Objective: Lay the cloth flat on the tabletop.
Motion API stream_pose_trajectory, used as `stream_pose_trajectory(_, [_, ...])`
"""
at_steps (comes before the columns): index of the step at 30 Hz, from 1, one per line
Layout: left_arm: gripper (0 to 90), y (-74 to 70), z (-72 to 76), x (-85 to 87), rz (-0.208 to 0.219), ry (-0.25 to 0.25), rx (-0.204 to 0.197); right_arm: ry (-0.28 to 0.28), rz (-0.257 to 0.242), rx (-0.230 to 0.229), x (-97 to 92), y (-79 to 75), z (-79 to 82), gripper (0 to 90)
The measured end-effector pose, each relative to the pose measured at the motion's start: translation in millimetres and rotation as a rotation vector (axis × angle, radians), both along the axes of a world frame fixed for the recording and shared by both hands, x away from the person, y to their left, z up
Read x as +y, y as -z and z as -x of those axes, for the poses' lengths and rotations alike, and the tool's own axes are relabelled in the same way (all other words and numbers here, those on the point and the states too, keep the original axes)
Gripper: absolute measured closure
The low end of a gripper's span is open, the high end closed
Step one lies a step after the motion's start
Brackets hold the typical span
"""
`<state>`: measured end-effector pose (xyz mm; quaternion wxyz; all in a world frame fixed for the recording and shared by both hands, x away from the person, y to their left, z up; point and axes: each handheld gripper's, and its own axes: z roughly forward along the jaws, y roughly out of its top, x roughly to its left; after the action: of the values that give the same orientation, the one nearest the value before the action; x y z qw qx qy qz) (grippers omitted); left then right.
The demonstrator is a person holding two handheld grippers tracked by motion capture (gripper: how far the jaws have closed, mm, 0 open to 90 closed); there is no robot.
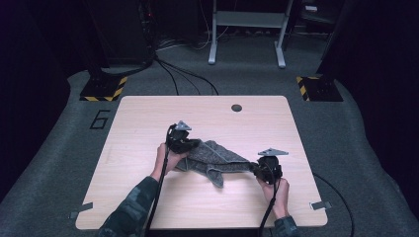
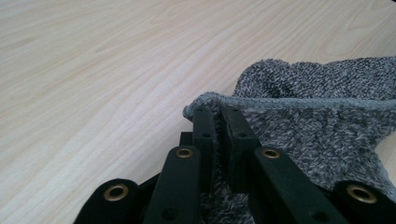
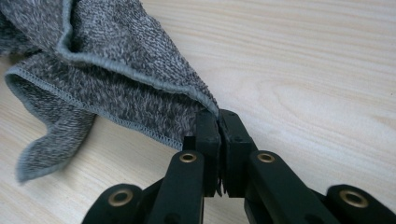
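Note:
A grey knitted towel (image 1: 215, 159) lies crumpled in the middle of the light wooden table (image 1: 148, 118), stretched between the two grippers. My left gripper (image 1: 193, 144) is shut on the towel's left corner; in the left gripper view the jaws pinch the hemmed edge (image 2: 218, 112) of the towel (image 2: 317, 121). My right gripper (image 1: 256, 169) is shut on the towel's right corner; in the right gripper view the jaws clamp the cloth (image 3: 215, 116), and the towel (image 3: 112, 60) trails away to the upper left, with a flap hanging toward the table.
A dark round hole (image 1: 236, 107) sits near the table's far edge. Tape strips mark the near corners (image 1: 321, 205). Cables (image 1: 188, 74) and a white metal stand (image 1: 247, 29) lie on the grey floor beyond the table.

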<state>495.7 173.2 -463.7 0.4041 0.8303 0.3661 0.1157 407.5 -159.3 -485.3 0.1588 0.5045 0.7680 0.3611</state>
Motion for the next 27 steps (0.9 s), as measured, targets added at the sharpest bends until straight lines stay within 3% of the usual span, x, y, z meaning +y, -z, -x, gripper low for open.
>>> stream_pose_trajectory(4, [78.8,6.7,3.2,7.9,-0.014,-0.001,0.027,0.000,0.002,0.012,0.3,0.5,-2.1,87.1])
stream_pose_trajectory(8, [85.2,18.5,5.7,13.4,-0.025,-0.002,0.044,-0.009,-0.003,0.018,0.6,4.5,-4.2,87.3])
stream_pose_trajectory(11, [87.0,21.8,10.5,17.7,-0.001,-0.012,0.042,-0.015,0.000,0.020,0.9,4.5,-5.1,87.4])
stream_pose_trajectory(14, [87.7,20.1,16.0,22.2,0.018,-0.015,0.027,-0.014,-0.006,0.021,1.5,2.8,-3.9,87.5])
stream_pose_trajectory(17, [88.0,15.5,30.9,32.5,0.046,-0.018,0.007,-0.023,-0.021,0.013,0.8,-0.8,-0.3,87.6])
stream_pose_trajectory(23, [88.7,15.7,53.4,43.1,0.044,-0.017,-0.008,-0.049,-0.050,0.016,1.1,-1.9,9.8,88.2])
stream_pose_trajectory(26, [89.1,14.6,54.8,46.1,0.042,-0.023,-0.017,-0.051,-0.061,0.021,1.0,-2.1,11.6,89.0])
stream_pose_trajectory(27, [89.2,7.4,42.4,49.1,0.047,-0.045,-0.029,-0.055,-0.056,0.030,2.4,-7.4,1.1,89.6])
